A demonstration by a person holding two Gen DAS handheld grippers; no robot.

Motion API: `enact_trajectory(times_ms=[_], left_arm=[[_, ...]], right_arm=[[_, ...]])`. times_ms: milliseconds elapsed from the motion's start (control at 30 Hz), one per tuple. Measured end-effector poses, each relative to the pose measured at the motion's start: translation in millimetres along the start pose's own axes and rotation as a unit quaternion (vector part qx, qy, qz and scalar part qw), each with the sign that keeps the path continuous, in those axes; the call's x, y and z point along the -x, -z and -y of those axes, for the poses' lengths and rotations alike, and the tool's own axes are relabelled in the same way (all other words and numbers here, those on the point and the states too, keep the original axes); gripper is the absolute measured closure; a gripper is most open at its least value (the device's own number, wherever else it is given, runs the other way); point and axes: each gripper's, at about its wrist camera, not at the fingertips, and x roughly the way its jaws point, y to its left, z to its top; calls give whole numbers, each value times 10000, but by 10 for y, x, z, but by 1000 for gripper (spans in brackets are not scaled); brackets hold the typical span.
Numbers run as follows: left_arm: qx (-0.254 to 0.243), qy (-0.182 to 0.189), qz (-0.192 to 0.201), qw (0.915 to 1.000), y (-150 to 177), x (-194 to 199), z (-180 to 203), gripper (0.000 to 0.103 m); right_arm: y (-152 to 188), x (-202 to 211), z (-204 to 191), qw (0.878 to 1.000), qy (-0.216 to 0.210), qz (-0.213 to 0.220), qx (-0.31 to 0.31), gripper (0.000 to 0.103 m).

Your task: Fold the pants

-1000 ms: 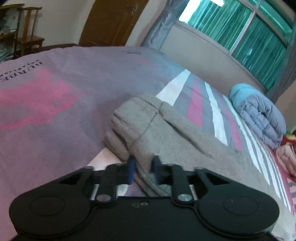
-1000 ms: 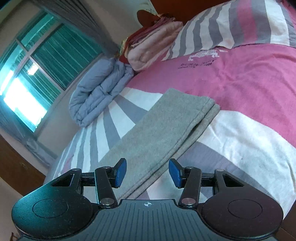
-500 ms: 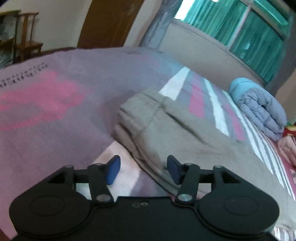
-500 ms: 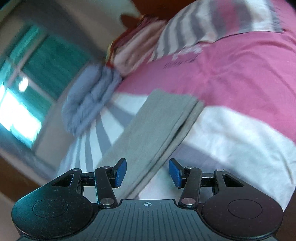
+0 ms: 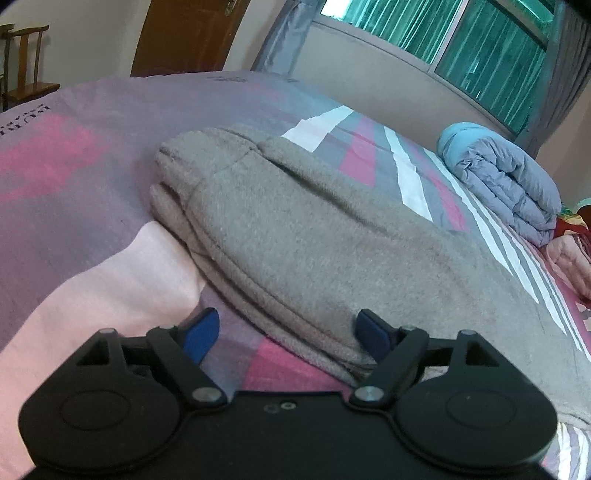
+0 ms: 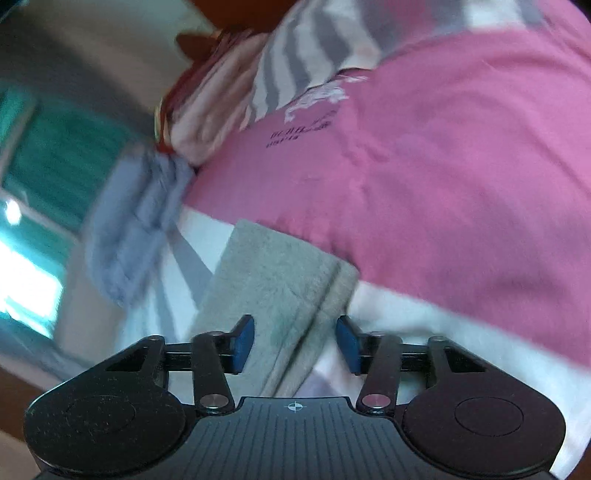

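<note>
Now the left gripper [image 5: 284, 334] has just spread wide, releasing the grey pants [image 5: 314, 236] folded lengthwise on the bed [image 5: 74, 177]; the right gripper [image 6: 295, 338], though blurred, apparently straddles the hem unclamped.

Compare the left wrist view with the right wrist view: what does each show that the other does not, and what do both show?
Only the left wrist view shows the wooden chair and the brown door beyond the bed. Only the right wrist view shows the striped pillow, though that picture is blurred. Both show the grey pants lying on the bedspread, the folded blue quilt, the green-curtained window and the pink folded pile.
</note>
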Motion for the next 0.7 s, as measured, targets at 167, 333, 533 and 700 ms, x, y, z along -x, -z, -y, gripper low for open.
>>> enact_trajectory(times_ms=[167, 333, 533, 700], left_arm=[[-31, 6, -60, 10000, -17, 12, -3, 28], [-93, -45, -49, 9999, -18, 0, 25, 27], [-28, -57, 21, 10000, -66, 95, -1, 27], [-156, -495, 581, 9970, -169, 315, -33, 27]], right_arm=[[-101, 355, -380, 9819, -773, 556, 1636, 93], [24, 106, 47, 9921, -235, 157, 1223, 90], [55, 387, 255, 9980, -220, 451, 373, 70], [157, 626, -88, 9913, -536, 461, 1106, 70]])
